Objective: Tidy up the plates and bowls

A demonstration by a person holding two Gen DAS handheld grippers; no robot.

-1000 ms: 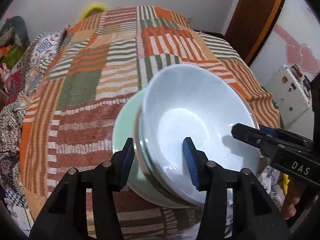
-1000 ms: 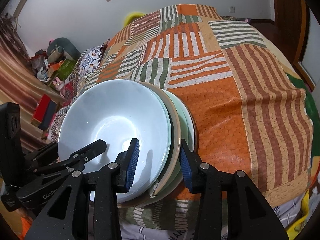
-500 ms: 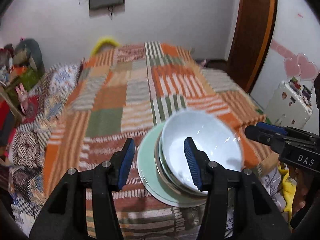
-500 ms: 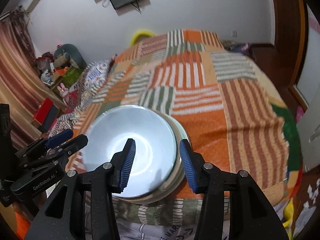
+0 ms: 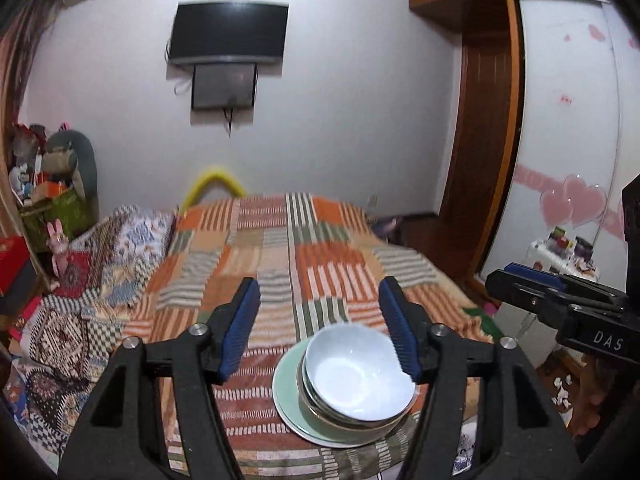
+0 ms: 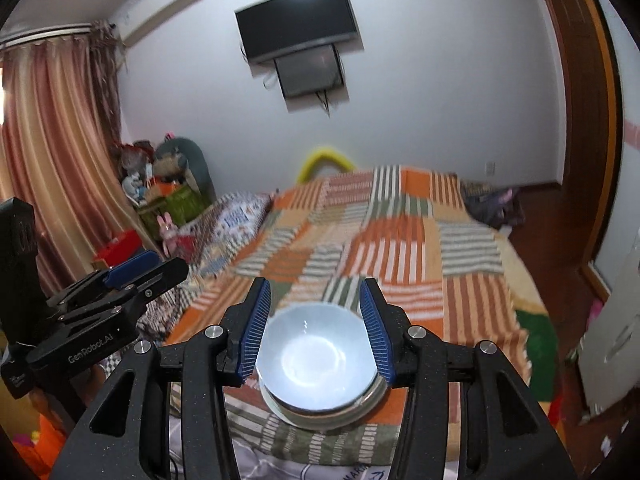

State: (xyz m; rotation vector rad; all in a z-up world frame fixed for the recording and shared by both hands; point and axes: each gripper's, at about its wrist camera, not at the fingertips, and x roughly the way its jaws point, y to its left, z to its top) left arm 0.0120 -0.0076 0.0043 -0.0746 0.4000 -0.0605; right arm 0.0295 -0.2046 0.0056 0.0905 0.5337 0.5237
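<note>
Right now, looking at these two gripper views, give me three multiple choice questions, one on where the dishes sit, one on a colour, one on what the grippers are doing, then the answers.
1. Where does the stack of dishes sit?
A. On the floor by the wardrobe
B. Near the close edge of the patchwork bedspread
C. On the shelf under the wall television

2. What colour is the plate at the bottom of the stack?
A. Pale green
B. Red
C. Black

3. What is the left gripper doing?
A. Clamped on the top bowl's rim
B. Shut on the bedspread
C. Open, holding nothing

Answers: 1 B, the stack rests on the bedspread close to the cameras. 2 A, a pale green rim shows beneath the white bowl. 3 C, its jaws have just been opening and stand apart with nothing gripped between them.
</note>
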